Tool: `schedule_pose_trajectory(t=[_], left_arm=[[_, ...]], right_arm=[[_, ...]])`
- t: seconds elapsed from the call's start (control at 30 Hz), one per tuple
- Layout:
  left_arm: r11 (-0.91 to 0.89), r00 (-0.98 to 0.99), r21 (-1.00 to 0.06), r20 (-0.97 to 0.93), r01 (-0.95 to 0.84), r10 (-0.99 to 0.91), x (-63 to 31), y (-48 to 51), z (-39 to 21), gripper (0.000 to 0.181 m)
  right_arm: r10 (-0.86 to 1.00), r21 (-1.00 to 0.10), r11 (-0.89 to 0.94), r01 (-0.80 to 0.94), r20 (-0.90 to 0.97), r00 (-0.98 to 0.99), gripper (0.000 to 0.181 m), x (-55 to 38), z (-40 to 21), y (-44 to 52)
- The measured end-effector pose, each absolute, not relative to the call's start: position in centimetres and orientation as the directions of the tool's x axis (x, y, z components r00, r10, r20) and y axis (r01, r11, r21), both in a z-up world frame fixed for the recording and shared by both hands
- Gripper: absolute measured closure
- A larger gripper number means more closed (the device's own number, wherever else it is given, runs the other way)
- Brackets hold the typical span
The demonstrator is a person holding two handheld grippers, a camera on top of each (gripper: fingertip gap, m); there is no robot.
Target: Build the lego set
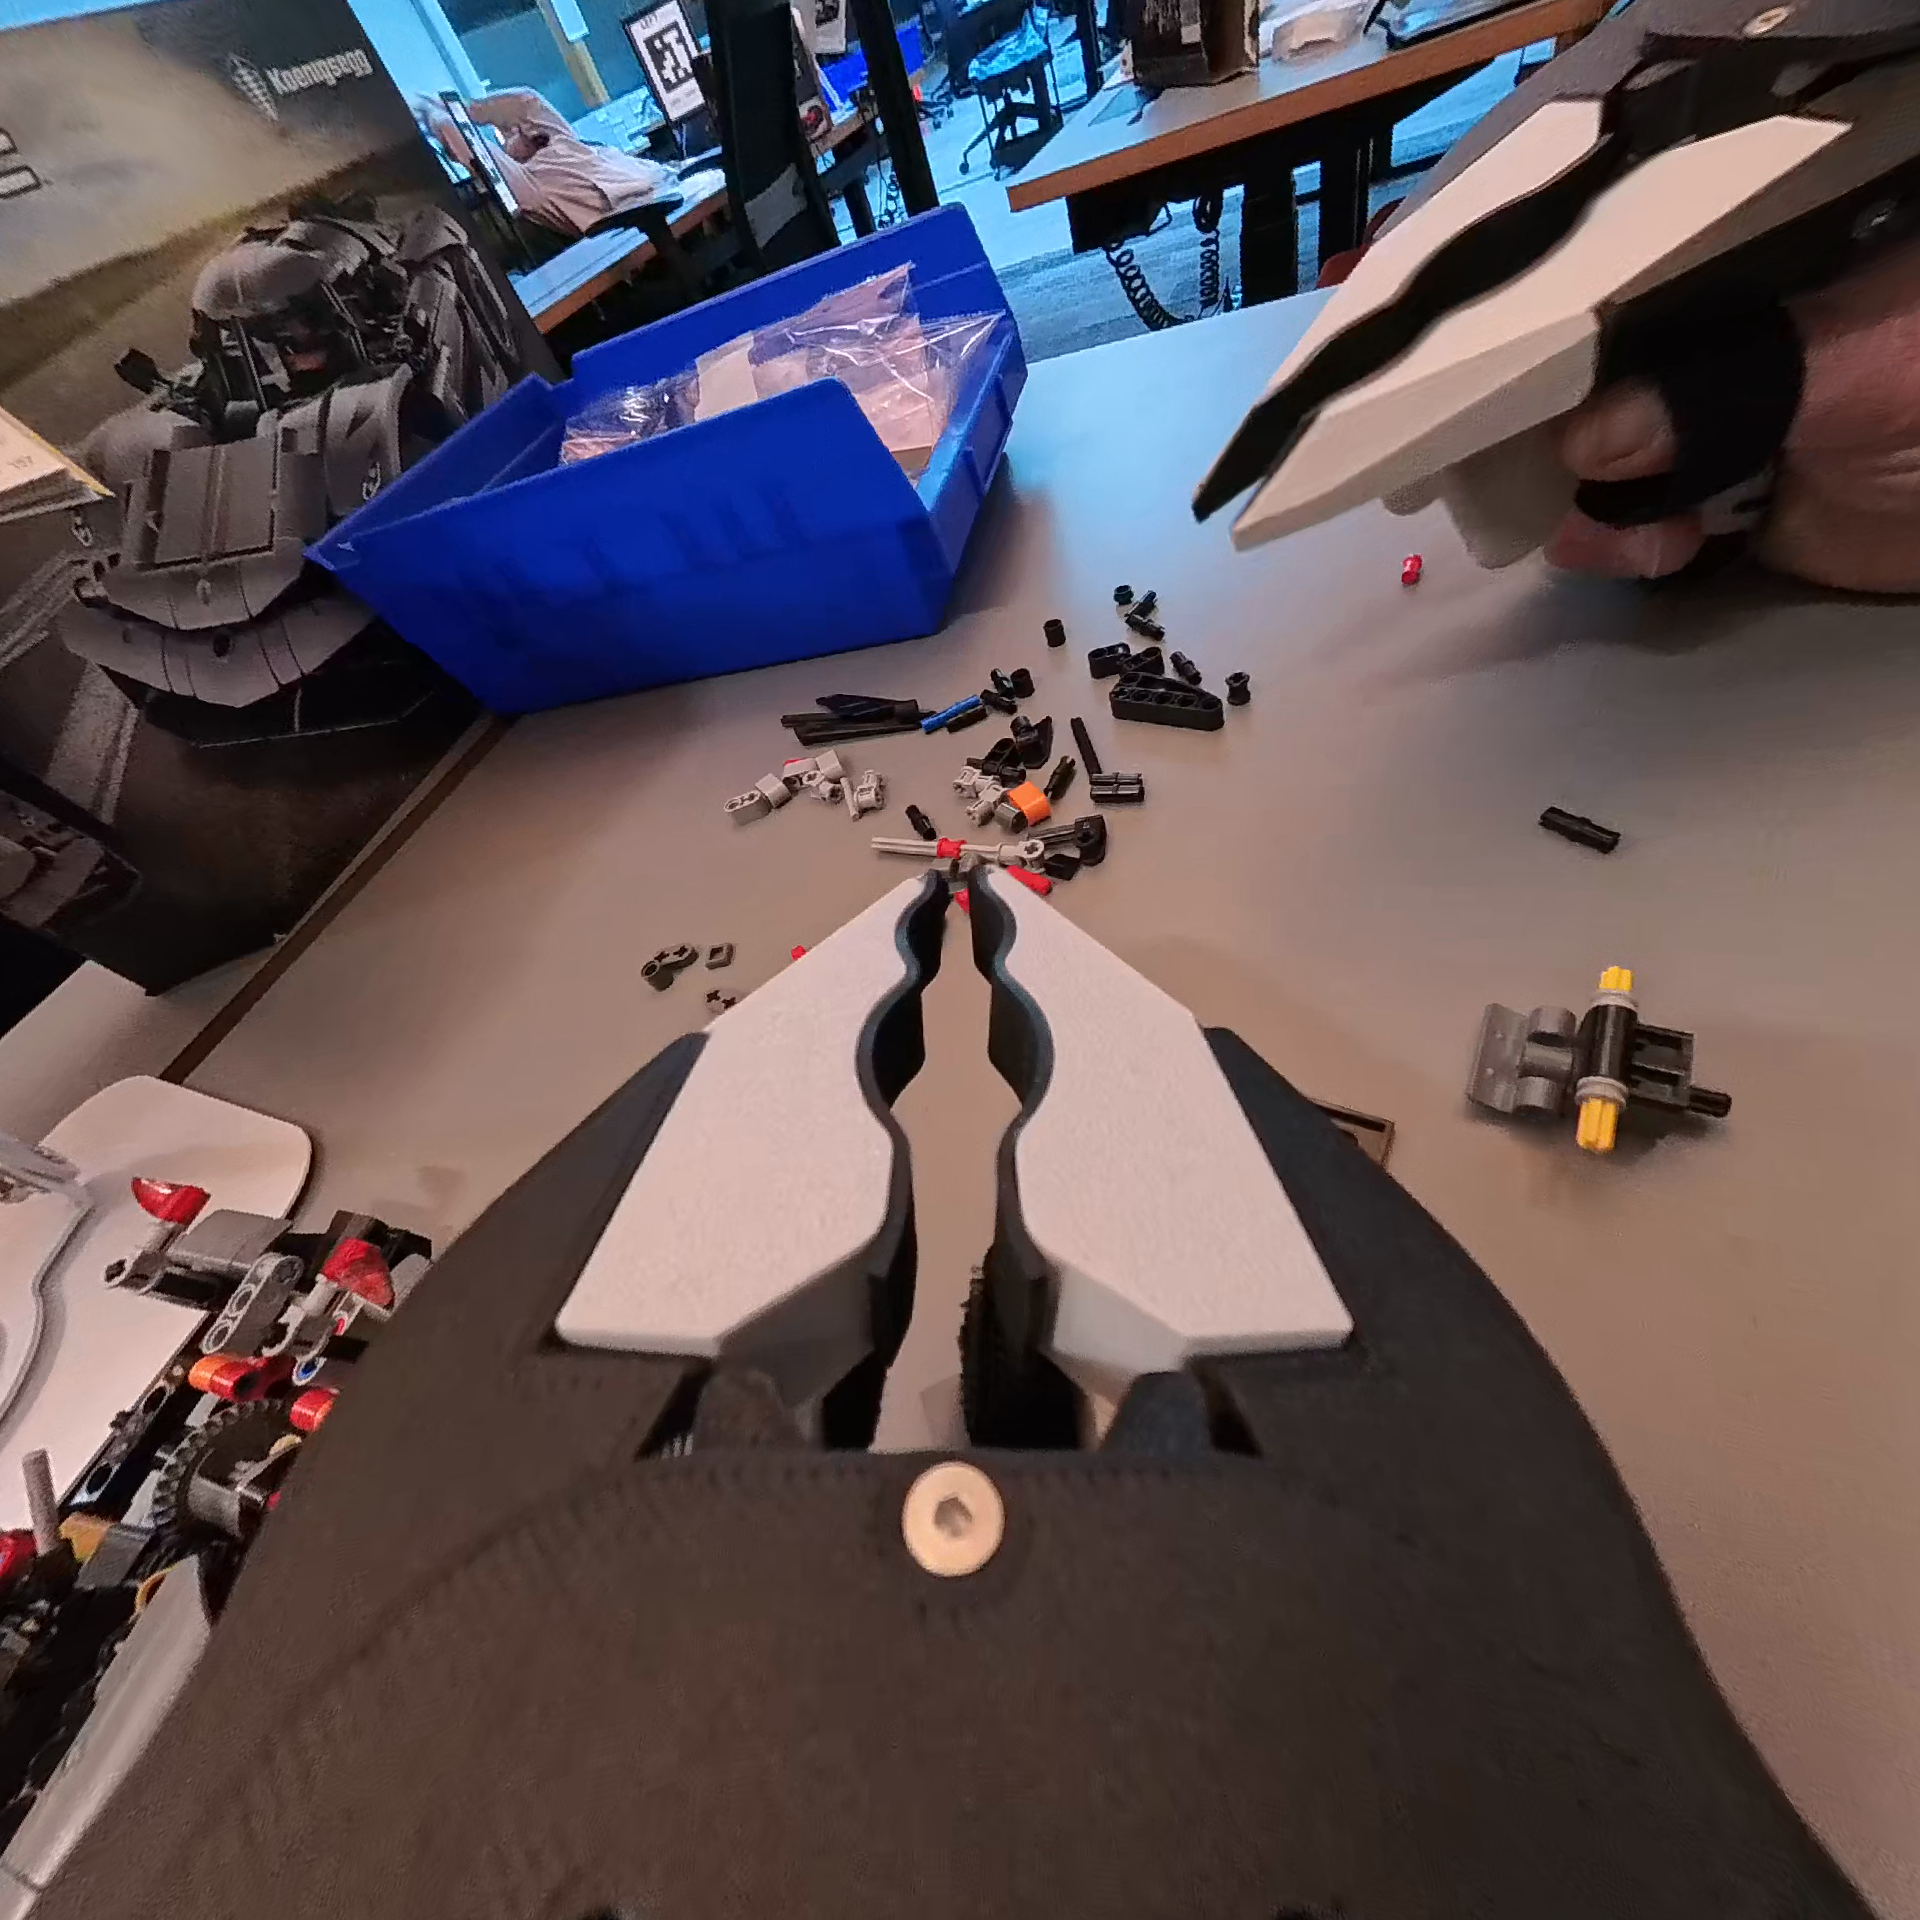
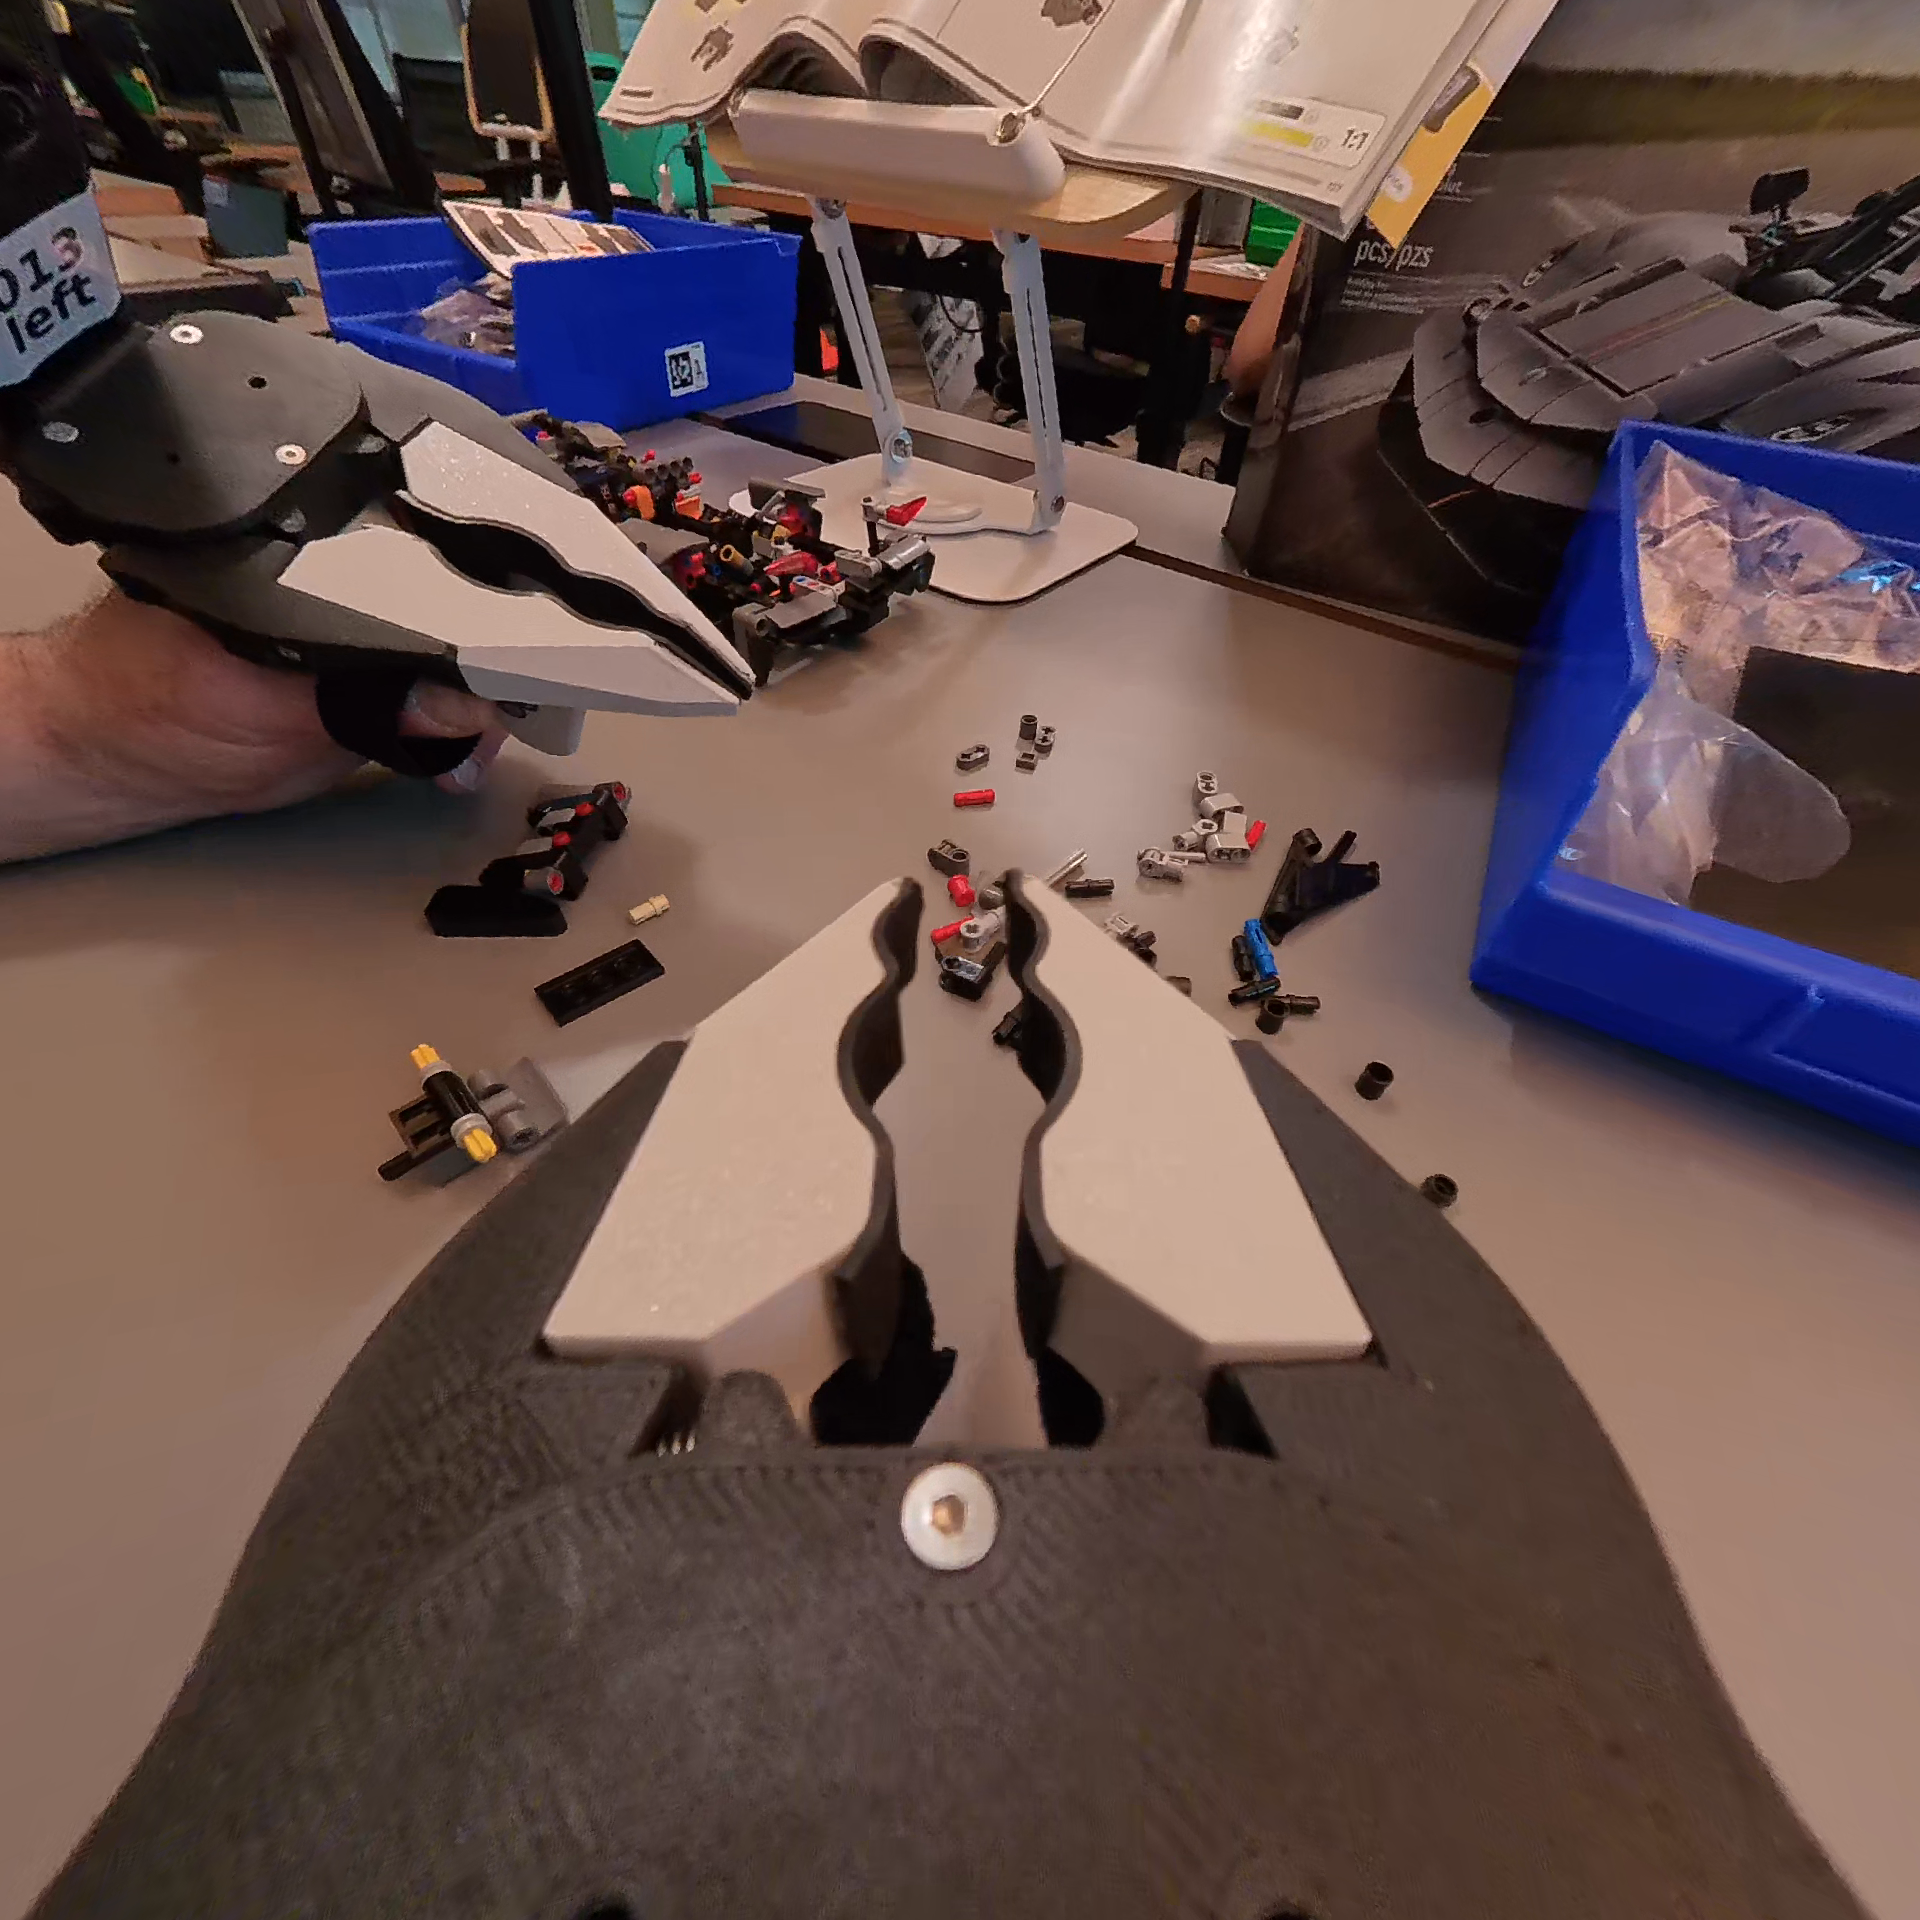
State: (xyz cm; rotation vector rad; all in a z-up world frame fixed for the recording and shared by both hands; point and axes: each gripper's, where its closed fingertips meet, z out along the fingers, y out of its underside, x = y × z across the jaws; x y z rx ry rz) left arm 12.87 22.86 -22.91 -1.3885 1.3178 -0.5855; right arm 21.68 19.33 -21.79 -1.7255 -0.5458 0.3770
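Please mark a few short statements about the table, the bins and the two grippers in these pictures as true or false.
1. The left gripper holds the small yellow-pinned assembly. False: the assembly lies alone on the table.
2. The blue bin holds clear plastic bags. True.
3. The instruction booklet lies flat on the table. False: it rests on a raised stand.
4. Loose small pieces lie ahead of the right gripper. True.
5. The right gripper grips a piece. False: it holds nothing.
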Motion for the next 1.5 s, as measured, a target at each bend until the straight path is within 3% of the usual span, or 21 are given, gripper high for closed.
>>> schedule_pose_trajectory(t=[0.47, 0.9, 1.17, 1.3, 1.5], left_arm=[[0.172, 0.317, -0.910, -0.301, -0.377, -0.899, 12.1, 23.9, -22.6, 0.176], [0.166, 0.314, -0.912, -0.294, -0.375, -0.903, 12.1, 24.0, -22.6, 0.175], [0.144, 0.318, -0.922, -0.266, -0.360, -0.910, 12.0, 24.2, -22.5, 0.175], [0.144, 0.314, -0.924, -0.263, -0.355, -0.912, 12.0, 24.1, -22.5, 0.175], [0.140, 0.311, -0.926, -0.256, -0.351, -0.915, 12.0, 24.1, -22.5, 0.174]], right_arm=[[0.551, -0.948, -0.180, 0.262, 0.124, 0.825, 0.165, 20.6, -23.0, 19.6], [0.539, -0.948, -0.218, 0.231, 0.080, 0.838, 0.156, 20.7, -23.1, 20.0], [0.687, -0.814, -0.272, 0.514, 0.209, 0.696, 0.155, 16.6, -24.2, 23.7], [0.781, -0.695, -0.291, 0.658, 0.225, 0.583, 0.151, 15.8, -26.5, 26.5], [0.815, -0.618, -0.327, 0.715, 0.198, 0.544, 0.155, 15.5, -29.0, 27.8]])
